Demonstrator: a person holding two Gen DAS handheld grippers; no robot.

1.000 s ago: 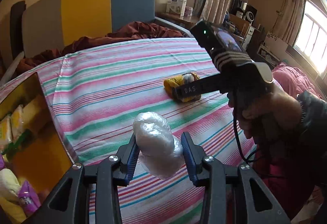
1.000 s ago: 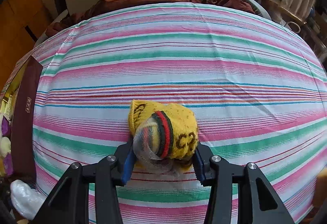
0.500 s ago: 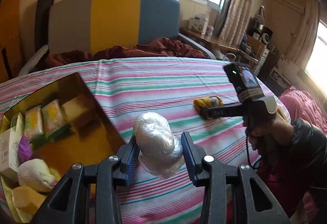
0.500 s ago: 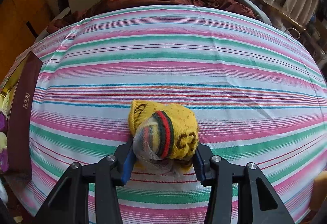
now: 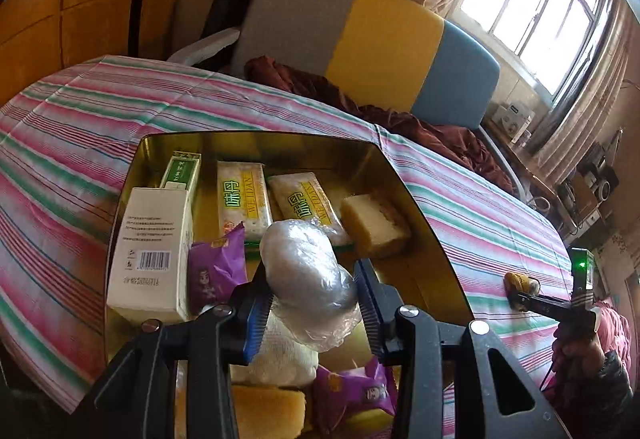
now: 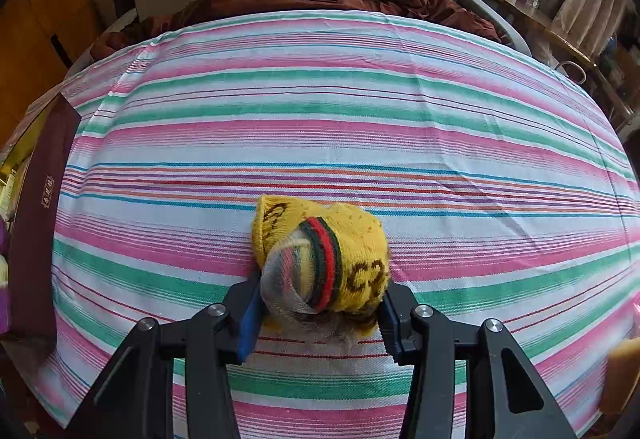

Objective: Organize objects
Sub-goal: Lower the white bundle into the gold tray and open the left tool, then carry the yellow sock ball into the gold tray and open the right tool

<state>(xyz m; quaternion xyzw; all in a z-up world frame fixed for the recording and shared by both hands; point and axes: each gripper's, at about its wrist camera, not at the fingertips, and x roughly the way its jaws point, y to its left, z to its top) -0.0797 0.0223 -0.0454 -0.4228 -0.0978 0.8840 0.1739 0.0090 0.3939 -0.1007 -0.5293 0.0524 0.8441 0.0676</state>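
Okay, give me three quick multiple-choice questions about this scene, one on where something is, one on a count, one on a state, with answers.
1. The plastic-wrapped ball is
A. over the gold tin
B. on the striped sheet
C. beside the sock

2. Purple snack packets in the gold tin:
A. none
B. two
C. five

3. The right gripper is
A. wide open
B. out of view
C. shut on the rolled yellow sock

Answers: 1 A, the left gripper holds it above the tin's contents. 2 B, two purple snack packets show. 3 C, its pads press the rolled yellow sock on the striped sheet.
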